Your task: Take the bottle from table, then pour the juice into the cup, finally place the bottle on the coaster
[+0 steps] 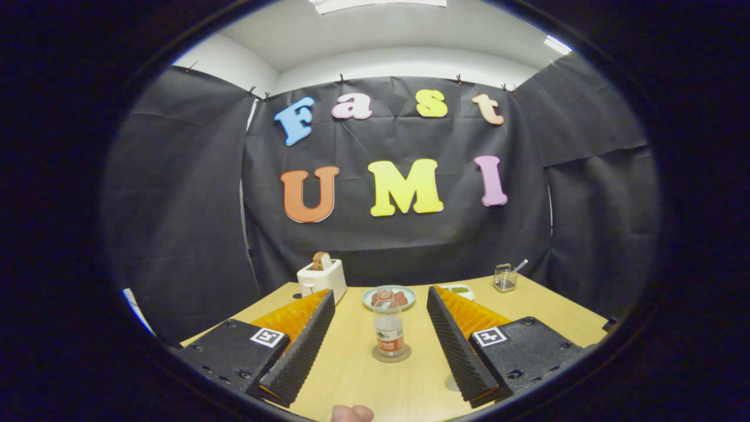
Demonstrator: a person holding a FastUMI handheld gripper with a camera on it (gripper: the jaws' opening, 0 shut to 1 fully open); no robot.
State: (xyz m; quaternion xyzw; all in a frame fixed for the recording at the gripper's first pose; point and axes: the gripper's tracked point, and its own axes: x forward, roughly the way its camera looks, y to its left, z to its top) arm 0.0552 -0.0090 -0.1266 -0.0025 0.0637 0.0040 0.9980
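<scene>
A small clear bottle with an orange label and little liquid in it stands upright on a round brown coaster on the wooden table. My gripper is open, its two fingers spread wide on either side of the bottle. Neither finger touches it. A pale round shape peeks out under the right finger, mostly hidden; I cannot tell what it is.
Beyond the bottle lies a light plate with brown food. A white toaster with bread stands back left. A small green dish and a wire holder sit back right. Part of a person's hand shows near me.
</scene>
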